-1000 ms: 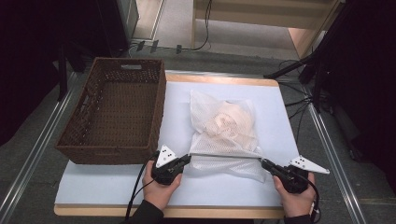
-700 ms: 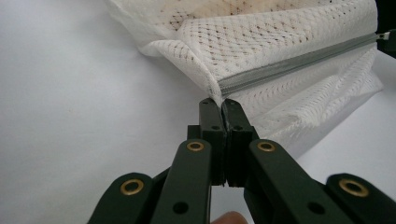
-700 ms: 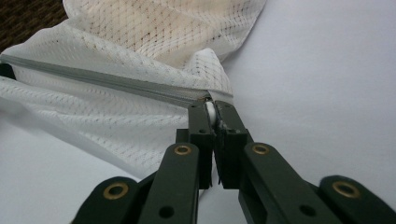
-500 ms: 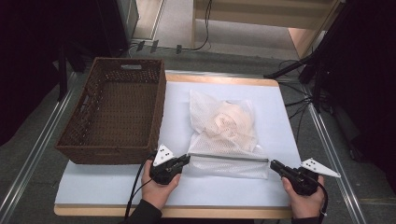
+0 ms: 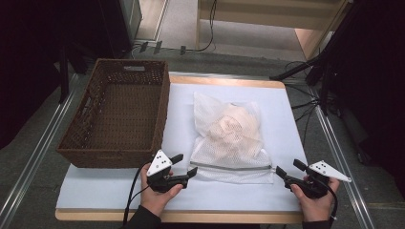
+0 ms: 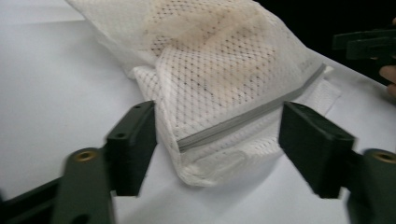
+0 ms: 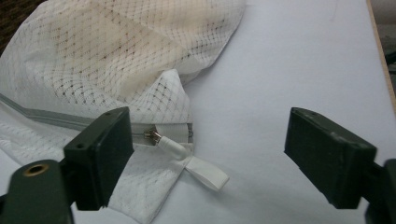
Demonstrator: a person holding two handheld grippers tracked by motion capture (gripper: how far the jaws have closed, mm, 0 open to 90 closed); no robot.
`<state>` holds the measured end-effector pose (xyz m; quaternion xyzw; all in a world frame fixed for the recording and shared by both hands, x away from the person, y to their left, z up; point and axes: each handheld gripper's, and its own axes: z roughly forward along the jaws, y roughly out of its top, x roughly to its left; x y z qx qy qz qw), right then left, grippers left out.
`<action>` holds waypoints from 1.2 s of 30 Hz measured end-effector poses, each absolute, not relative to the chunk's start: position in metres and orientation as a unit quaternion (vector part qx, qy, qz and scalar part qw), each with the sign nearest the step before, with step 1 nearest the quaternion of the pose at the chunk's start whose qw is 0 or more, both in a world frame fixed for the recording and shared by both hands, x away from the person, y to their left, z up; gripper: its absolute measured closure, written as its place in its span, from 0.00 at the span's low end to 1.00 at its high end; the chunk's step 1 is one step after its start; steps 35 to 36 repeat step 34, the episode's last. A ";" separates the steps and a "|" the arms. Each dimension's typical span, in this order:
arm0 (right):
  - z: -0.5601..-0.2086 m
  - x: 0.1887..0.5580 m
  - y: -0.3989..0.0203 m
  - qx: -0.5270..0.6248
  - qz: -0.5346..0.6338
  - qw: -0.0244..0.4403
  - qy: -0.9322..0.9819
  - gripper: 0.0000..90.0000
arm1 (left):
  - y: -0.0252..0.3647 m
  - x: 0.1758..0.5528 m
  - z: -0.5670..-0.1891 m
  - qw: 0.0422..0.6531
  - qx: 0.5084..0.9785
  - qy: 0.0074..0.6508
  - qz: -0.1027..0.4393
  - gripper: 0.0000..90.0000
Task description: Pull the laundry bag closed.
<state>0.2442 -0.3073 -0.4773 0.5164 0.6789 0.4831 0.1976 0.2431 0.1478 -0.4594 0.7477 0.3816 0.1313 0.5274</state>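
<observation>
White mesh laundry bag (image 5: 230,138) flat on the white table (image 5: 110,191), right of the brown wicker basket (image 5: 117,117) and well apart from its inside; pale, cream-coloured cloth (image 5: 234,126) bundled inside the mesh. Grey zipper (image 5: 230,167) running left to right along the bag's near edge, drawn shut, with the white pull tab (image 7: 173,145) lying slack at its right end.

Left gripper (image 5: 191,174) at the bag's near left corner, jaws just been opening and now spread wide, the corner (image 6: 205,163) lying between them, pads not pressing on it. Right gripper (image 5: 279,174) just beside the near right corner, jaws likewise just been opening and now wide apart; in the right gripper view, the zipper end and tab close against the left jaw, bare table under the gap. Nothing gripped by either tool. Both hands low at the near edge of the table, bag lying loose between them
</observation>
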 end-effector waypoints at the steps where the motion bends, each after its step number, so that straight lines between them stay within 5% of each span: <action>1: -0.477 0.244 -0.309 0.517 0.484 0.199 0.677 0.14 | 0.149 0.242 -0.459 0.530 0.749 0.376 0.128 0.25; 4: -0.478 0.244 -0.314 0.517 0.491 0.193 0.674 0.07 | 0.151 0.240 -0.459 0.533 0.754 0.364 0.120 0.15; 36: -0.483 0.244 -0.336 0.532 0.504 0.179 0.656 0.02 | 0.164 0.235 -0.462 0.503 0.753 0.400 0.141 0.08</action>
